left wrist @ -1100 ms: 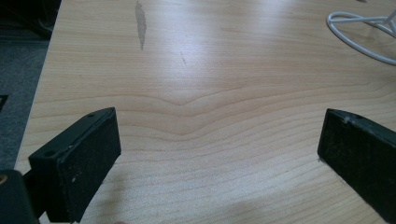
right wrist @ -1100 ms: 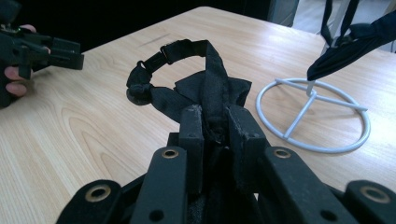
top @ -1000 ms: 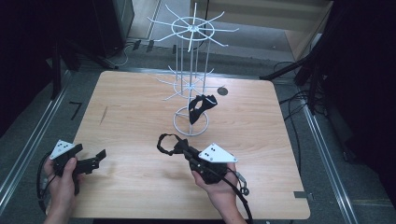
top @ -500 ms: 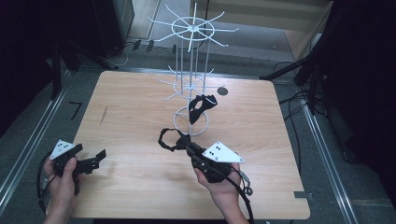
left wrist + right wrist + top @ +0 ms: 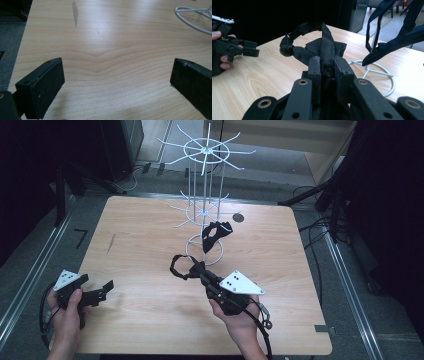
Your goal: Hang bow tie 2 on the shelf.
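Little has shifted since the earlier high views: the black bow tie [image 5: 186, 268] sits in much the same spot above the middle of the counter [image 5: 150, 250], with the right gripper [image 5: 201, 272] only nudged a touch. In the right gripper view that bow tie [image 5: 322, 51] is pinched at its knot, the jaws pressed tight on the fabric and its strap looping off to one side. Just beyond it a second bow tie [image 5: 215, 234] already hangs from a low arm of the white wire rack [image 5: 205, 195], whose ring base stands near the counter's far edge. The step in hand looks like carrying the held tie to the rack for hanging; the next move would call for lifting it toward a free arm and opening the strap loop enough to slip over the wire tip. The left gripper [image 5: 97, 292] waits near the counter's near left corner, jaws spread wide over bare wood, and may be needed to spread the strap.
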Demonstrator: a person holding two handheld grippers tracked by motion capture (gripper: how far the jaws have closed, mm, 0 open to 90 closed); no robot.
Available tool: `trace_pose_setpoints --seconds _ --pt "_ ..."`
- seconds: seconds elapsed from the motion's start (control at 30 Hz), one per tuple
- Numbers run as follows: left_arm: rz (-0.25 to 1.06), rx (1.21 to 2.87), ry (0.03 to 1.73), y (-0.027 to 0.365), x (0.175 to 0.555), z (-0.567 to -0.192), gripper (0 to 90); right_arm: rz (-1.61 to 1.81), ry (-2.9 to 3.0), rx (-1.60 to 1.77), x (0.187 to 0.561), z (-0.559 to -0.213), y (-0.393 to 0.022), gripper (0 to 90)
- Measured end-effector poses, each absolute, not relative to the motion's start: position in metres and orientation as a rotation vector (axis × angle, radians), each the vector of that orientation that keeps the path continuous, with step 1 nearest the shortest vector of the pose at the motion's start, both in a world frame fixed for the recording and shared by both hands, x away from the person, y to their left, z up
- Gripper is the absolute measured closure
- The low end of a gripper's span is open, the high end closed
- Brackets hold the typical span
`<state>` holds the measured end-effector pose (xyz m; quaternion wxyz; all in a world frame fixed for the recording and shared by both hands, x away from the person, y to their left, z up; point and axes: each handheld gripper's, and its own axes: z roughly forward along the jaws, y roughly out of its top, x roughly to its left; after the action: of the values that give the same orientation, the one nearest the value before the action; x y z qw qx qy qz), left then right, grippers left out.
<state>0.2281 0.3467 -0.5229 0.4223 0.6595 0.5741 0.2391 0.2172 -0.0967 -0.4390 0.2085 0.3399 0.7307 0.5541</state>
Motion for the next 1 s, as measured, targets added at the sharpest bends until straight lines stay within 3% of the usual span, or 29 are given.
trace_pose_setpoints --seconds 1.0 --pt "0.599 1.652 1.438 0.347 0.228 -0.523 0.0 1.624 1.867 0.873 0.211 -0.421 -0.109 77.5"
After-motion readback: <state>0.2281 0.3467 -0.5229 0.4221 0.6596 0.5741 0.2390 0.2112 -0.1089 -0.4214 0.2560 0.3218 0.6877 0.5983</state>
